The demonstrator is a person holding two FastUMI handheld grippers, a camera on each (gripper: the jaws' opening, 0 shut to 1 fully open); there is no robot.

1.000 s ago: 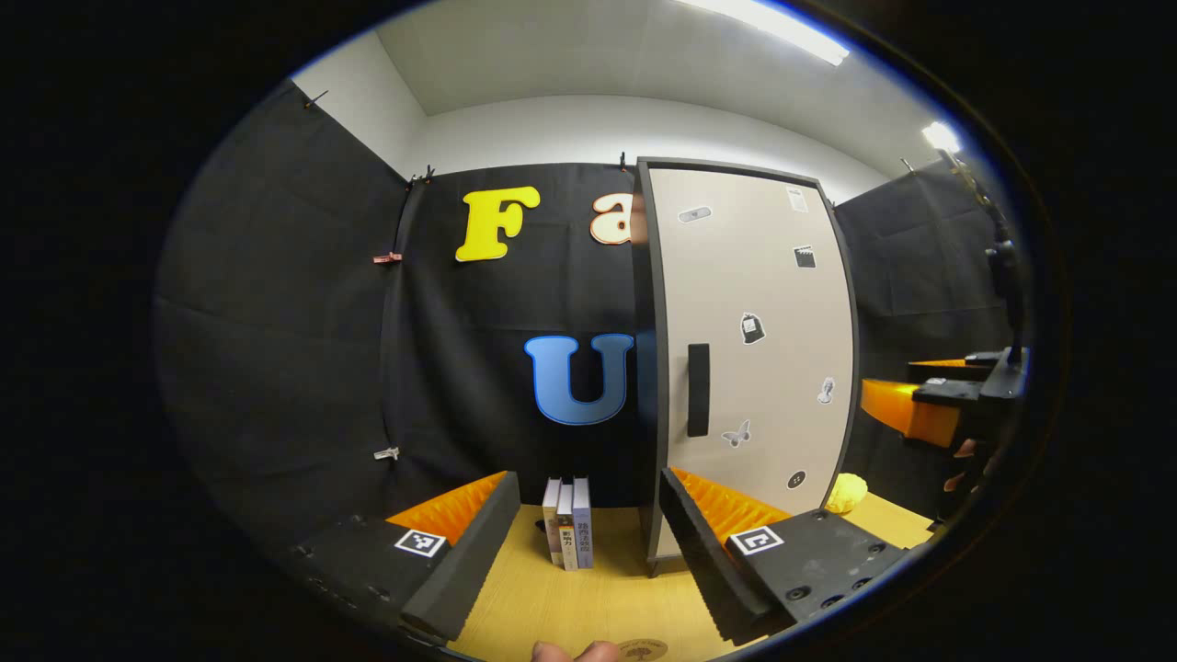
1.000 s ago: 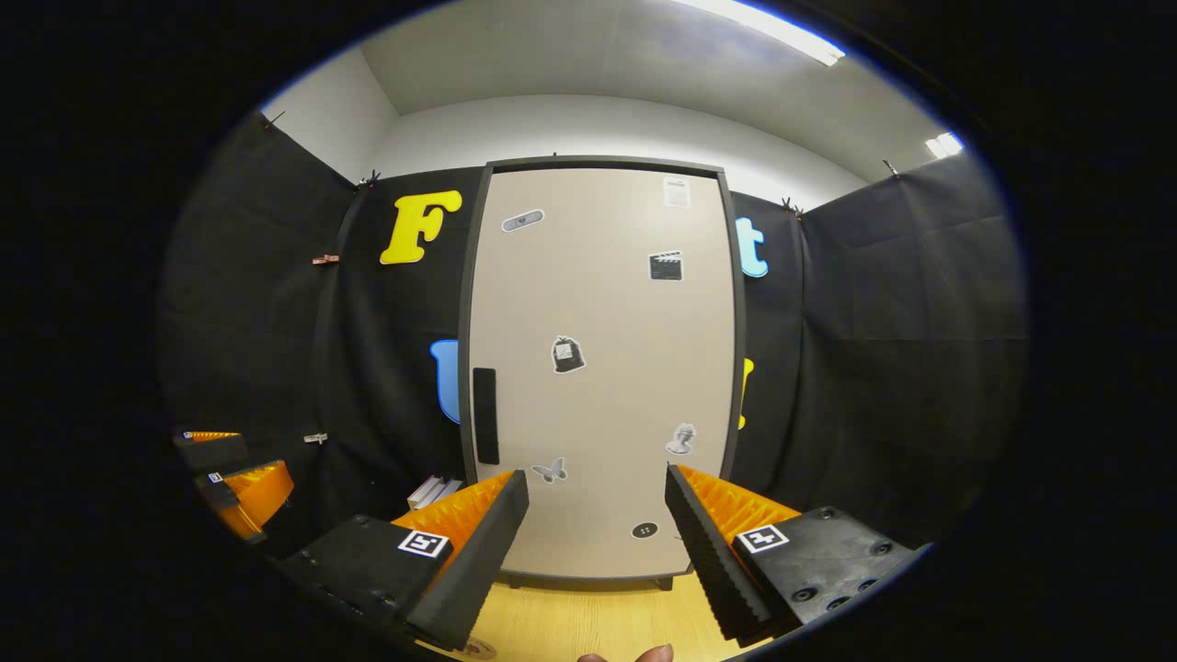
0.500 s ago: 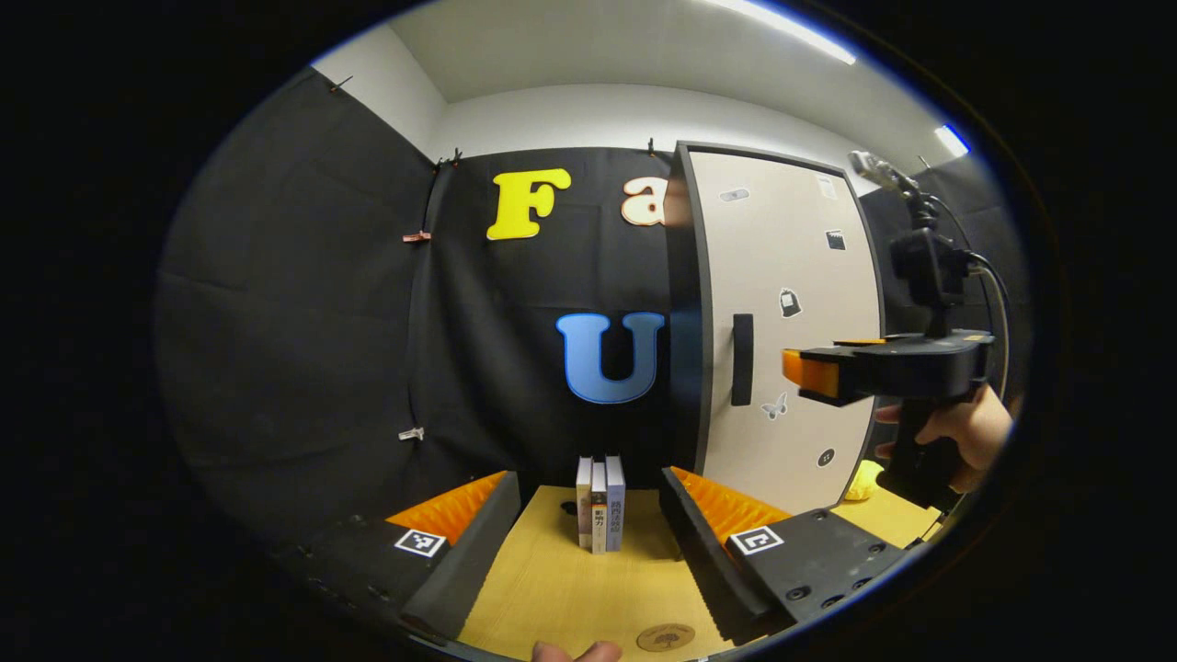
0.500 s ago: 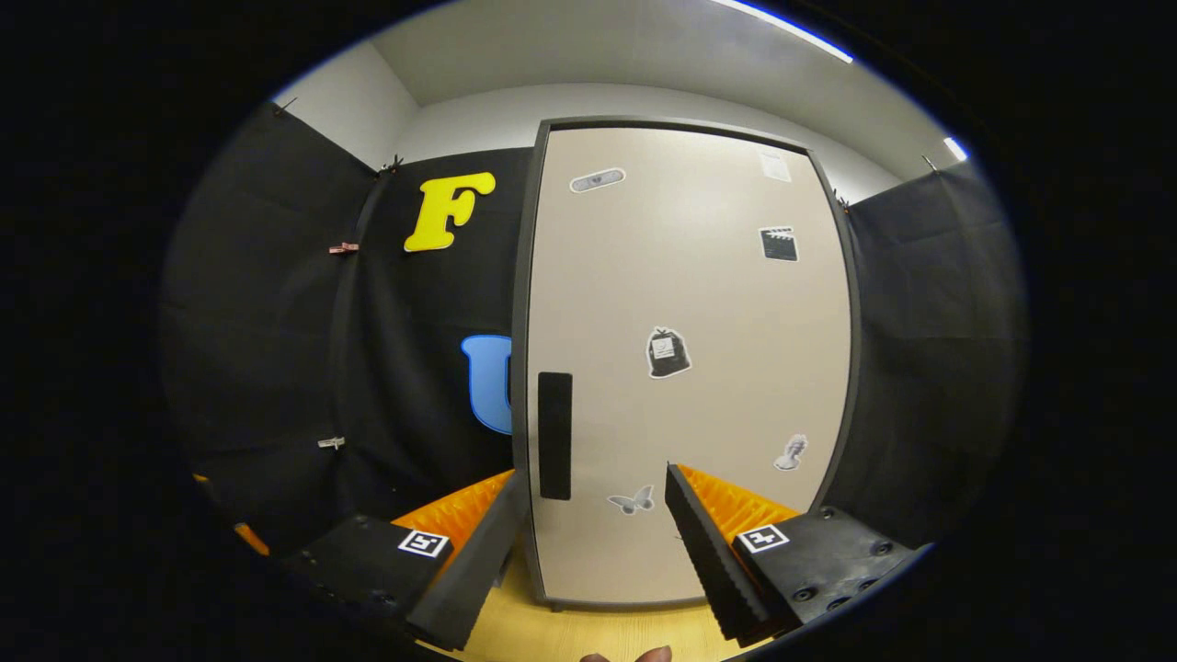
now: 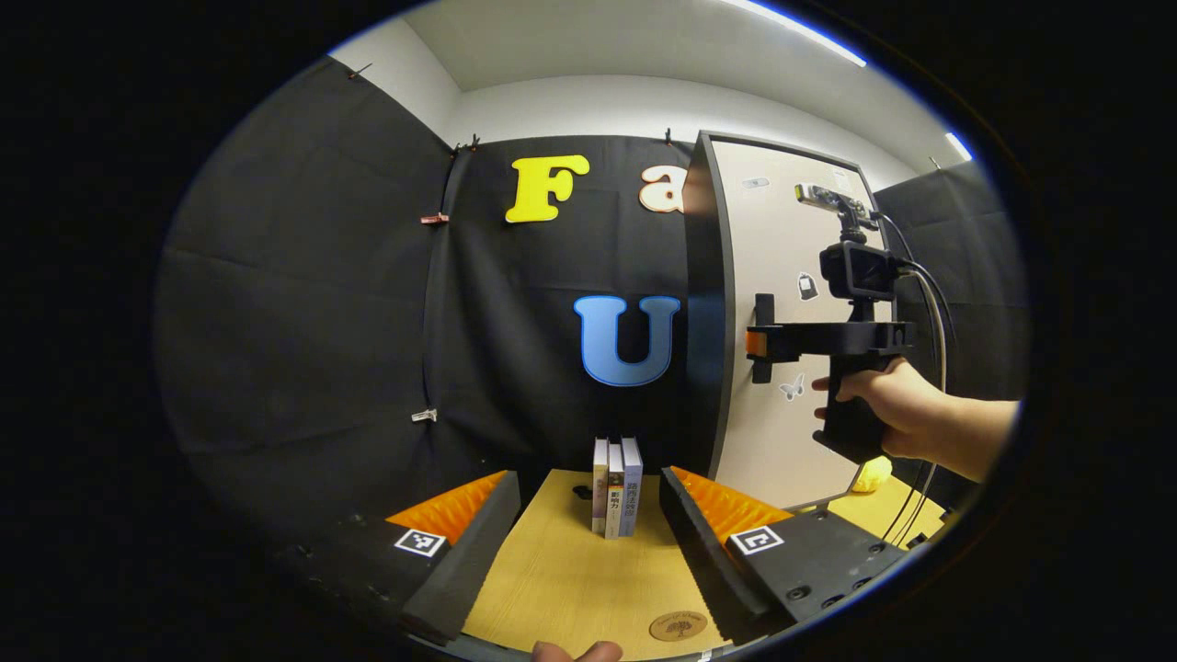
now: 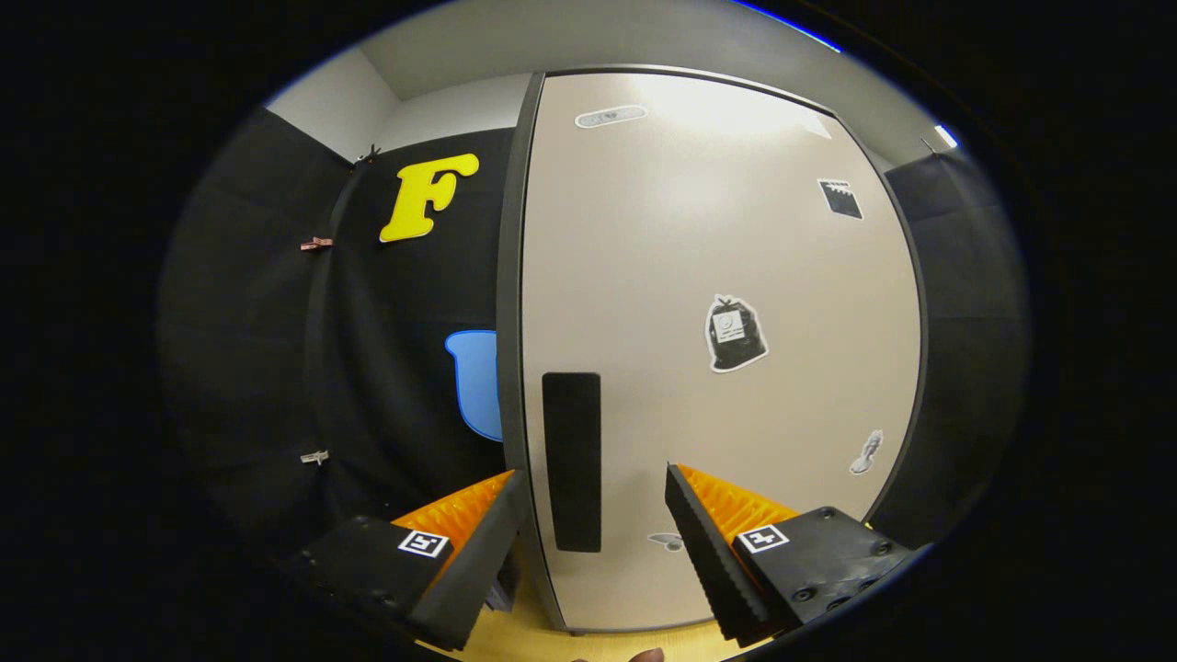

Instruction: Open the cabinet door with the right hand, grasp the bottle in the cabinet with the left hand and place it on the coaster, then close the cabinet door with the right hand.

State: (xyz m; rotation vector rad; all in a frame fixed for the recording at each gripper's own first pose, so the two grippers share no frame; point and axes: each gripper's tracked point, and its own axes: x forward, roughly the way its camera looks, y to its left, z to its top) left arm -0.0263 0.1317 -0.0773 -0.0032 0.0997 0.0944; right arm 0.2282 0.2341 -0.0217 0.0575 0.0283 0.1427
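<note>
A tall cabinet (image 5: 782,276) stands on the wooden table, and its beige door (image 6: 717,276) is closed and hides the inside. The door's black vertical handle (image 6: 571,460) is near its left edge. My right gripper (image 6: 593,529) is open right in front of that handle, which lies between its fingers but is not clasped. In the left gripper view a hand holds this right gripper (image 5: 759,342) level at the handle (image 5: 761,317). My left gripper (image 5: 588,542) is open and holds nothing, low over the table. A round brown coaster (image 5: 679,626) lies beside its right finger.
Three upright books (image 5: 616,501) stand on the table (image 5: 561,588) left of the cabinet, just beyond my left gripper. A yellow object (image 5: 872,473) lies by the cabinet's foot at the right. Cables hang from the right gripper's camera mount.
My right gripper has moved forward to the door, so the handle now lies between its fingers. The left gripper view has shifted, bringing the coaster and the right hand further in.
</note>
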